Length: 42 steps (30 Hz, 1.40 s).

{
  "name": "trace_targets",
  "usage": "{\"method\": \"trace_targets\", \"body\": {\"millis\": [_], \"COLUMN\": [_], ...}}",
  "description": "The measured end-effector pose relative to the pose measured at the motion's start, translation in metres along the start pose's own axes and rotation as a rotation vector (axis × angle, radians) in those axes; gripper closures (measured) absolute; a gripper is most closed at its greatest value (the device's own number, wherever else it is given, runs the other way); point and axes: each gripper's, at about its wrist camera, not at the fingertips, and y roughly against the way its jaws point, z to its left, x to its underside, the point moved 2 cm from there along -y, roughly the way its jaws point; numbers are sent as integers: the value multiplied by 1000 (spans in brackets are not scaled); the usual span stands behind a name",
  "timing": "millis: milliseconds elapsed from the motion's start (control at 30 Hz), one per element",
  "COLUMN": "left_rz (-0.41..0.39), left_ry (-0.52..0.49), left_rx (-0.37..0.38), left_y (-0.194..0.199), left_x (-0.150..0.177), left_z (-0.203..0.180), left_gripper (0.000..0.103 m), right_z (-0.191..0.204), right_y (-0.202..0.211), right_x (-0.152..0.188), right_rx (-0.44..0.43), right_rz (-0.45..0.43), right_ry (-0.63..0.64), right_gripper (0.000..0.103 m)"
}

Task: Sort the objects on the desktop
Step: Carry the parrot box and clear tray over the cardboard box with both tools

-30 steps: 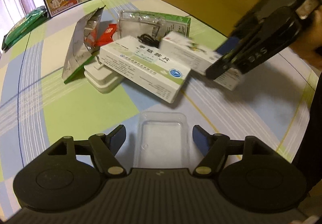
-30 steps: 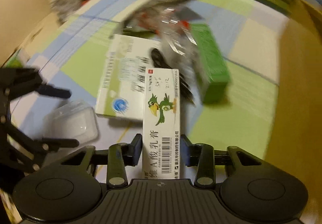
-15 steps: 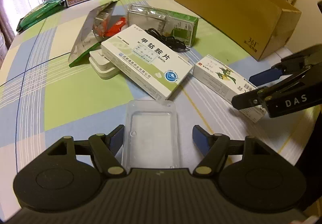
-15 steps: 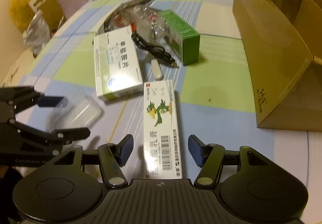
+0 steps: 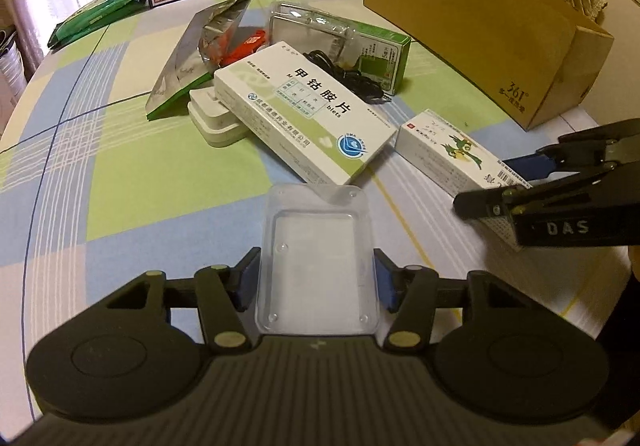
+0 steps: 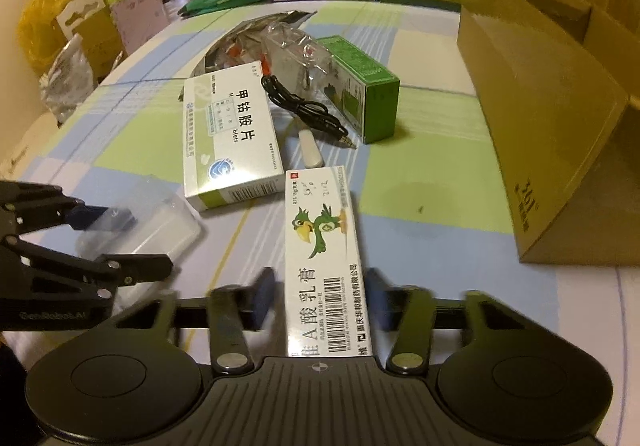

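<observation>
Two grippers close in on a cluttered table [image 5: 120,181].

The left gripper [image 5: 316,278] pinches a clear tray [image 5: 316,262] between its fingers, pads touching both long sides. The right gripper [image 6: 318,304] straddles a parrot box [image 6: 324,258] lying lengthwise between its fingers, blurred and narrowly spread, left pad apart; a white box [image 6: 228,141] sits just beyond, to the left.

A: Which surfaces beside the large white carton [image 5: 303,117] look glossy?
B: The clear plastic tray [image 5: 316,262], smooth and see-through, and the crinkled foil pouch [image 5: 192,57] behind the carton.
A: And matt?
B: The brown cardboard box [image 5: 480,33]; the woven checked tablecloth [image 5: 120,181] beneath.
</observation>
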Motion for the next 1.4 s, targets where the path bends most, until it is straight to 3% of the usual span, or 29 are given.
{"method": "trace_targets", "body": {"millis": [333, 667, 1033, 1400], "left_rz": [-24, -70, -160, -220], "left_ry": [24, 40, -21, -114], "left_rx": [4, 29, 67, 166], "left_y": [10, 35, 60, 33], "left_x": [-1, -18, -97, -198], "left_z": [-4, -28, -82, -166], "left_gripper": [51, 51, 51, 51], "right_z": [3, -10, -85, -200], "right_y": [19, 74, 149, 149], "right_x": [1, -17, -70, -84], "right_rx": [30, 46, 116, 197], "right_rz": [-69, -178, -339, -310], "right_ry": [-2, -77, -174, -240], "right_gripper": [68, 68, 68, 67]}}
